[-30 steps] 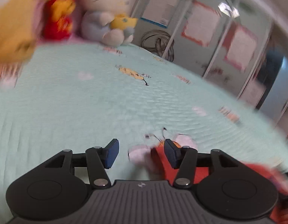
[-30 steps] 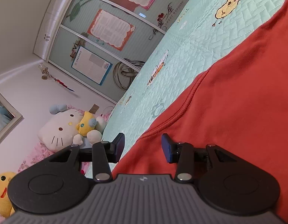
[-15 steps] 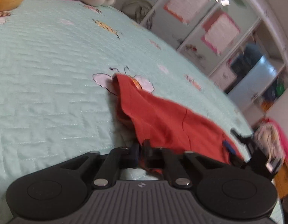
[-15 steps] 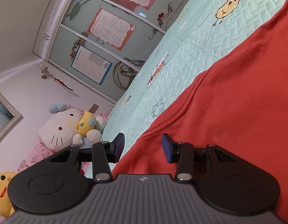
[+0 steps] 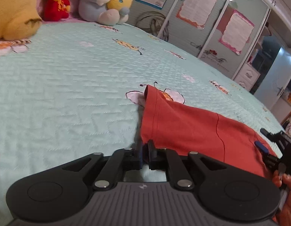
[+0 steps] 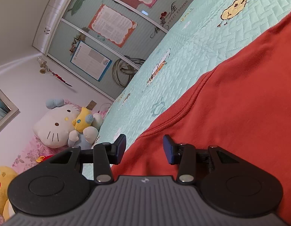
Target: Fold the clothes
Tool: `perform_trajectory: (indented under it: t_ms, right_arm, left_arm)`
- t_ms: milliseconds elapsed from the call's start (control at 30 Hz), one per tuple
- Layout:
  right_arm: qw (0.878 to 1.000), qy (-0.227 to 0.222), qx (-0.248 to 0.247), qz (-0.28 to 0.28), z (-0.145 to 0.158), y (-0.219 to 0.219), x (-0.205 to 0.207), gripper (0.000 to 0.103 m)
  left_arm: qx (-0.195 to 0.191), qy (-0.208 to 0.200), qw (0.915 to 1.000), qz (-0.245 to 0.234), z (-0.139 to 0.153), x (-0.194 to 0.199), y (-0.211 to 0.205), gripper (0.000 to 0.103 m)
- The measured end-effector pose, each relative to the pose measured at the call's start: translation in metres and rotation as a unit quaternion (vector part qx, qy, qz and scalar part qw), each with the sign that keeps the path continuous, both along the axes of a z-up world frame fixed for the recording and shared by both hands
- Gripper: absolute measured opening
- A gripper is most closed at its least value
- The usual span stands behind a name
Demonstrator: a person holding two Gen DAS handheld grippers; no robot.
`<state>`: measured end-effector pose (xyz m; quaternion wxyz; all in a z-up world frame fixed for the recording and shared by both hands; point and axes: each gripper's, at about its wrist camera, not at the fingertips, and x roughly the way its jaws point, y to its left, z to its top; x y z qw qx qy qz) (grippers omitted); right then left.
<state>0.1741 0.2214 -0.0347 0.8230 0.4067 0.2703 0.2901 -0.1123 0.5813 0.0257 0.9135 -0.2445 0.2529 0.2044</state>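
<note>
An orange-red garment (image 5: 192, 126) lies on the mint quilted bedspread (image 5: 70, 79). My left gripper (image 5: 144, 153) is shut on the near corner of its sleeve hem, at bedspread level. The sleeve stretches away toward a bee print. In the right wrist view the garment (image 6: 239, 103) fills the right side, its ribbed collar edge running diagonally. My right gripper (image 6: 144, 147) is open, its jaws straddling the cloth by the collar. The right gripper also shows at the right edge of the left wrist view (image 5: 277, 146).
Plush toys sit at the bed's head: a Hello Kitty (image 5: 102, 1), a red doll (image 5: 58, 0), a yellow toy (image 5: 13, 13). Mirrored wardrobe doors (image 5: 211, 28) with posters stand beyond the bed. The bedspread stretches wide to the left of the garment.
My left gripper went from open to shut on the sleeve hem, and its view swung and has now tilted back up toward the toys. The right gripper has stayed still and open.
</note>
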Motion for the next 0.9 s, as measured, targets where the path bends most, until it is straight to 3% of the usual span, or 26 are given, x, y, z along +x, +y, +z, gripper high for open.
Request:
perform_trajectory:
  t_ms: [67, 200, 300, 367, 400, 467, 533, 600, 700, 733, 800, 900]
  right_arm:
    - [1.0, -0.003, 0.005, -0.001, -0.001, -0.001, -0.001, 0.044]
    - [1.0, 0.003, 0.006, -0.007, 0.002, -0.004, -0.004, 0.044]
    - [0.996, 0.037, -0.08, 0.009, 0.033, -0.004, -0.037, 0.046]
    - [0.992, -0.006, -0.102, 0.068, 0.062, -0.012, -0.093, 0.046]
    - [0.986, -0.044, -0.131, 0.098, 0.077, -0.012, -0.13, 0.046]
    - [0.961, -0.105, -0.209, 0.15, 0.098, -0.007, -0.206, 0.046]
    - [0.936, -0.127, -0.27, 0.188, 0.103, 0.003, -0.27, 0.046]
    - [0.924, -0.123, -0.305, 0.196, 0.099, 0.011, -0.308, 0.046]
    - [0.905, -0.131, -0.358, 0.189, 0.095, 0.019, -0.344, 0.046]
    - [0.9, -0.13, -0.367, 0.194, 0.094, 0.02, -0.347, 0.046]
    - [0.89, -0.117, -0.395, 0.196, 0.086, 0.013, -0.346, 0.046]
    - [0.858, -0.094, -0.477, 0.164, 0.068, -0.022, -0.341, 0.043]
  left_arm:
    - [0.001, 0.006, 1.0, -0.004, 0.009, -0.025, -0.015, 0.01]
    - [-0.049, 0.03, 0.9978, -0.033, 0.014, -0.086, -0.047, 0.02]
    - [-0.054, 0.04, 0.9957, -0.063, 0.019, -0.128, -0.076, 0.023]
    - [-0.028, 0.037, 0.9964, -0.071, 0.026, -0.155, -0.099, 0.027]
    - [-0.009, 0.032, 0.9969, -0.072, 0.03, -0.167, -0.111, 0.028]
    - [0.026, 0.025, 0.9971, -0.066, 0.038, -0.185, -0.133, 0.038]
    - [0.037, 0.022, 0.9965, -0.073, 0.04, -0.193, -0.153, 0.042]
    - [0.034, 0.034, 0.995, -0.087, 0.041, -0.193, -0.171, 0.042]
    - [0.07, 0.053, 0.9891, -0.118, 0.036, -0.191, -0.199, 0.048]
    - [0.081, 0.066, 0.9867, -0.124, 0.031, -0.189, -0.207, 0.054]
    - [0.102, 0.092, 0.981, -0.137, 0.021, -0.186, -0.224, 0.053]
    - [0.062, 0.095, 0.9794, -0.167, 0.011, -0.19, -0.243, 0.054]
